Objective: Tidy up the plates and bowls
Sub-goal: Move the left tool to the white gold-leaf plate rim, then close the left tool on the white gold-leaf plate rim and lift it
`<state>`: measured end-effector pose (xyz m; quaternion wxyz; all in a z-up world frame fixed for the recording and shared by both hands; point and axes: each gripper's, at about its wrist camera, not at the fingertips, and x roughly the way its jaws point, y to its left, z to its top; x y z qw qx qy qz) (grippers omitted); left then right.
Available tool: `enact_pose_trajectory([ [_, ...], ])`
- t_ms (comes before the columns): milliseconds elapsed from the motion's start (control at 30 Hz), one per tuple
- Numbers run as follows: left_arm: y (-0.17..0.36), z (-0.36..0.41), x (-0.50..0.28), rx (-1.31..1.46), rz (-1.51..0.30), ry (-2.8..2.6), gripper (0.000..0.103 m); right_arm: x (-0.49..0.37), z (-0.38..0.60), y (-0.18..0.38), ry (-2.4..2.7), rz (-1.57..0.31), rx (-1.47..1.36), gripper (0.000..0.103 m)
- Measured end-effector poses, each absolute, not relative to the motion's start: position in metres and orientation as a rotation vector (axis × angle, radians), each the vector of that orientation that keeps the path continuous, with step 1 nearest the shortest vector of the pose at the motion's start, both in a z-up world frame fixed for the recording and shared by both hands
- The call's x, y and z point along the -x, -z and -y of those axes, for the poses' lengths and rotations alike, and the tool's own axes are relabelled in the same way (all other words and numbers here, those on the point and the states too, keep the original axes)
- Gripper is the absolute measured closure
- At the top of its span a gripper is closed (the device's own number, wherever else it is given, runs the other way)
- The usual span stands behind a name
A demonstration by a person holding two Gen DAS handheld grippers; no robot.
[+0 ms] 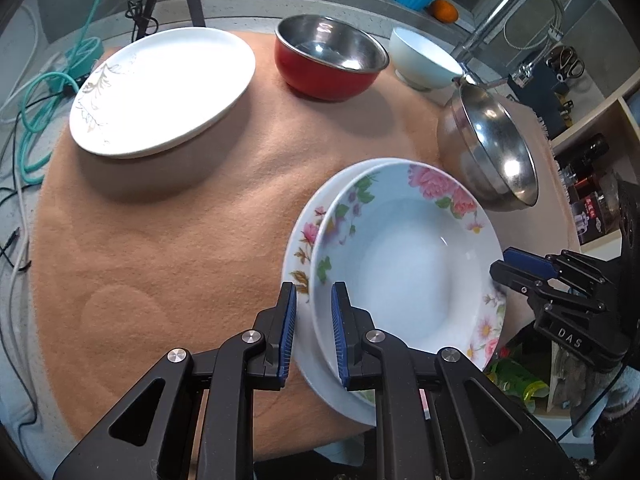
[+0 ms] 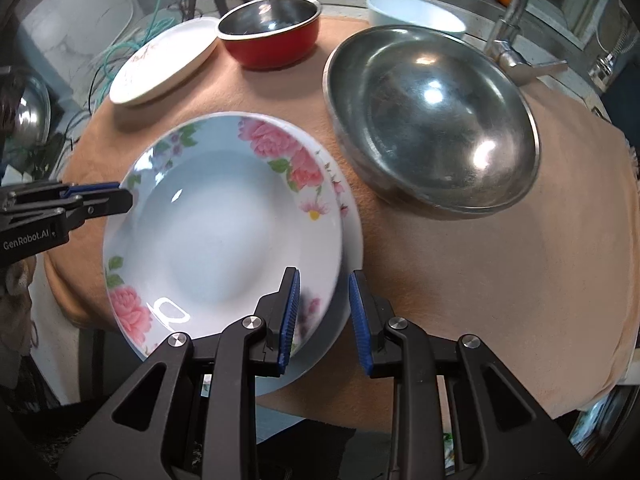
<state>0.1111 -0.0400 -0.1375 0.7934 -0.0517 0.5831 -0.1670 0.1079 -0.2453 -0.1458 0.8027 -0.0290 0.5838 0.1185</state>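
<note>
Two floral plates lie stacked on the tan cloth: a deep one (image 1: 404,272) (image 2: 224,232) on top, and a flatter one (image 1: 304,240) (image 2: 354,236) showing beneath it. My left gripper (image 1: 314,328) is shut on their near rims, one pad outside the lower plate and one inside the upper. From the right wrist view it (image 2: 120,196) sits at the plates' left edge. My right gripper (image 2: 324,312) (image 1: 500,266) straddles the opposite rims with its pads apart from them. The upper plate's rim there is blurred.
A large steel bowl (image 2: 432,120) (image 1: 492,152) stands just right of the plates. At the back stand a white leaf-patterned plate (image 1: 160,88), a red steel-lined bowl (image 1: 328,56) and a white bowl (image 1: 424,60). A faucet (image 1: 512,12) rises behind, and cables (image 1: 36,120) lie to the left.
</note>
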Motion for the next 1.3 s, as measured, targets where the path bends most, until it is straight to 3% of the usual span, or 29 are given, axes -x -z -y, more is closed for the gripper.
enact_pose_trajectory([
  [300, 0.116, -0.035, -0.138, 0.236, -1.186, 0.289, 0.088, -0.127, 0.244, 0.103, -0.338, -1.139, -0.182, 0.076],
  [600, 0.106, -0.102, -0.192, 0.25, -1.134, 0.215, 0.087, -0.16, 0.18, 0.093, -0.46, -1.123, -0.395, 0.076],
  [1300, 0.148, -0.14, -0.321, 0.236, -1.177, 0.206, 0.085, -0.241, 0.12, 0.147, -0.337, -1.21, -0.475, 0.076],
])
